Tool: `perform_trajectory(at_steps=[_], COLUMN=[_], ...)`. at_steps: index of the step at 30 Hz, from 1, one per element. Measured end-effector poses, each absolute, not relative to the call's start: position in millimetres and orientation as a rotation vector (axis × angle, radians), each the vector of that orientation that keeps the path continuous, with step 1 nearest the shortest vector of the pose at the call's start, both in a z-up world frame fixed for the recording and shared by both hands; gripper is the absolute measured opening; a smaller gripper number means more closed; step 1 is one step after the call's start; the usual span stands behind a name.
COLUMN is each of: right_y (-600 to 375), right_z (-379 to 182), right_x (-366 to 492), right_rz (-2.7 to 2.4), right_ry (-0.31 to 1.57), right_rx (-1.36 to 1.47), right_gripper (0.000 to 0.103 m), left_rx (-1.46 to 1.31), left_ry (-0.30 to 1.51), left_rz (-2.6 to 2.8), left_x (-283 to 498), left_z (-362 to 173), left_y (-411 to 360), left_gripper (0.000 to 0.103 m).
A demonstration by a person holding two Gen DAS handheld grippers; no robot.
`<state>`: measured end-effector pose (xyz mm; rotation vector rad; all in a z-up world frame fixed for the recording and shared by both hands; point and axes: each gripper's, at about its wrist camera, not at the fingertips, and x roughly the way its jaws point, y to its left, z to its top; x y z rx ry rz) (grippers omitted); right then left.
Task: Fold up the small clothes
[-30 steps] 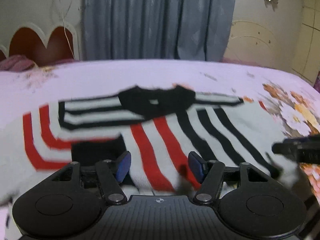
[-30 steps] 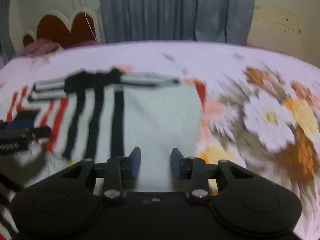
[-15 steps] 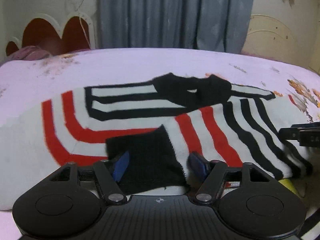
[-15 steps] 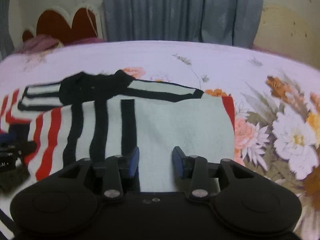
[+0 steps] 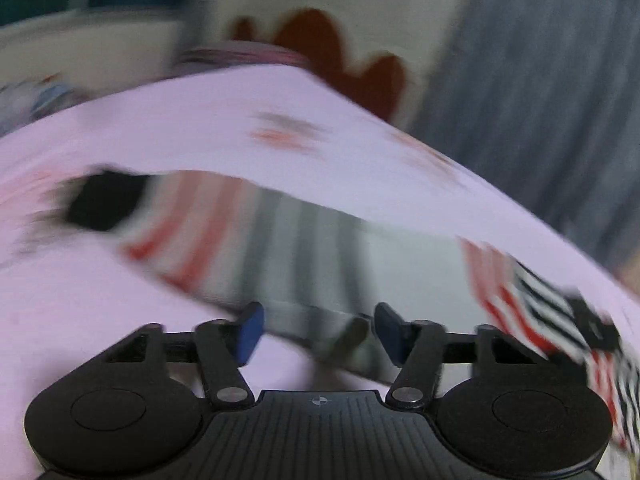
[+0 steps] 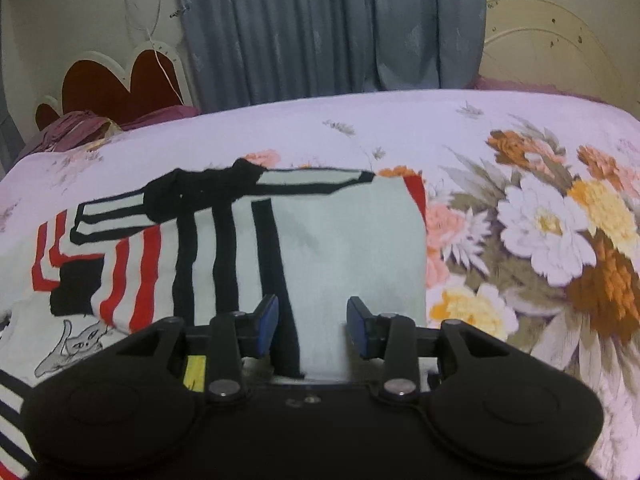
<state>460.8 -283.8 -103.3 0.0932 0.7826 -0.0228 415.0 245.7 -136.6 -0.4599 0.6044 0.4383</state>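
A white sweater with red and black stripes lies partly folded on the bed. Its black cuff rests on the body at the left. My right gripper is open, low over the sweater's near edge, with cloth between the pads but not pinched. In the blurred left wrist view the sweater runs across the sheet, with a black cuff at the far left. My left gripper is open and empty over the sweater's near edge.
The bed has a pink sheet with big flower prints at the right. A red and white headboard and grey curtains stand behind. A cloth with a cat print lies at the near left.
My left gripper has swung sharply to the left and tilted, so its view is blurred and looks along the sweater. It is gone from the right wrist view. The right gripper stayed put.
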Motion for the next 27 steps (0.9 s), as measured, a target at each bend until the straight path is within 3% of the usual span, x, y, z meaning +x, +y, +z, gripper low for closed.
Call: perform_trajectory(at_steps=[3,11,12,13,14,20,27], right_y=[-277,-248,-246,-243,-242,-248,-249], right_z=[-105,-93,-93,-92,-93,-95,-98], right_x=[460,465,466,466,466,471,481], right_rz=[-0.031,-0.036,-0.037,-0.038,-0.041,-0.07,-0.075], right_ry=[0.795,0.772,0.77,0.77,0.773,0.782,0.78], right_rx=[0.086,0.071,0.07,0.069,0.067,0.091,0.142], right_gripper=[0.036,0.036,0.036,0.036,0.036,0.036,0.036], left_rx=[-0.58,-0.885,-0.898,-0.91,-0.927,-0.781,-0.537], left_ry=[0.59,0.455,0.447,0.447,0.462,0.432,0.472], left_rz=[0.538,0.573,0.571,0.56,0.531,0.418,0.114], left_x=[396,396,400,406,414,448,515], left_z=[-147,-177,-181,-184,-188,-166,-120], left_y=[300,382,385,389,393,355,231], left_gripper=[0.046,0.042,0.038,0.015,0.004,0.003,0.004])
